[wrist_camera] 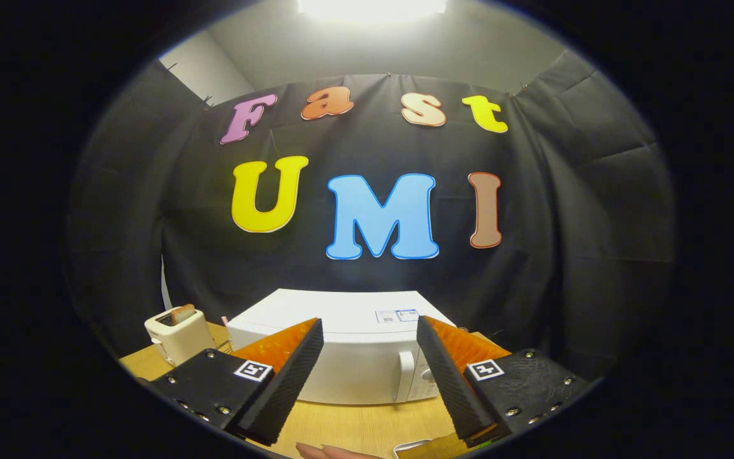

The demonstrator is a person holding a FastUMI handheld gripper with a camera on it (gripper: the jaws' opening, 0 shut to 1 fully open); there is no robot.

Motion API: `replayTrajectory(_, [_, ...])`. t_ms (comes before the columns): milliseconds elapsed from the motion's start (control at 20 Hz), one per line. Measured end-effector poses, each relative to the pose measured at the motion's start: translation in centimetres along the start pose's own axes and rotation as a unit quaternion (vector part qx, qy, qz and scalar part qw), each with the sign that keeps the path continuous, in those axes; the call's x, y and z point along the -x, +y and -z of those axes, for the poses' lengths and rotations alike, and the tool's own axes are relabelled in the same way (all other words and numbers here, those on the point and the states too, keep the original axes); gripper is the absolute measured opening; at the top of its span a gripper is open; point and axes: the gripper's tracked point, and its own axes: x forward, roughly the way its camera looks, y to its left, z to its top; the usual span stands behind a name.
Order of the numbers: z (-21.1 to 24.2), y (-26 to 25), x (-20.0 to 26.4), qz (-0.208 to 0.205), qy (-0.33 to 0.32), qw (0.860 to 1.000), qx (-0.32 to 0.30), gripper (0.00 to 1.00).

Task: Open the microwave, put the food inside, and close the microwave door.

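Microwave (pixel 348 357): door closed, handle (pixel 407 376) right of centre. Gripper (pixel 370 376): jaws released, empty, near side. Step: opening, probably unstarted. Next: reach handle.

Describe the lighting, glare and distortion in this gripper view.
Gripper view: a ceiling light blows out to white glare up top; fisheye bends the wooden table and booth cloth; the white microwave is evenly lit and sharp, as are the toaster and the open tool, holding nothing.
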Motion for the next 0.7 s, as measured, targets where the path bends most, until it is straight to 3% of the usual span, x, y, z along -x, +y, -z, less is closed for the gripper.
replayTrajectory(450, [7.5,-3.4,-6.8,0.015,0.022,1.0,-0.007,0.96])
replayTrajectory(700, [12.5,-4.8,-10.2,0.023,0.059,0.998,-0.025,0.89])
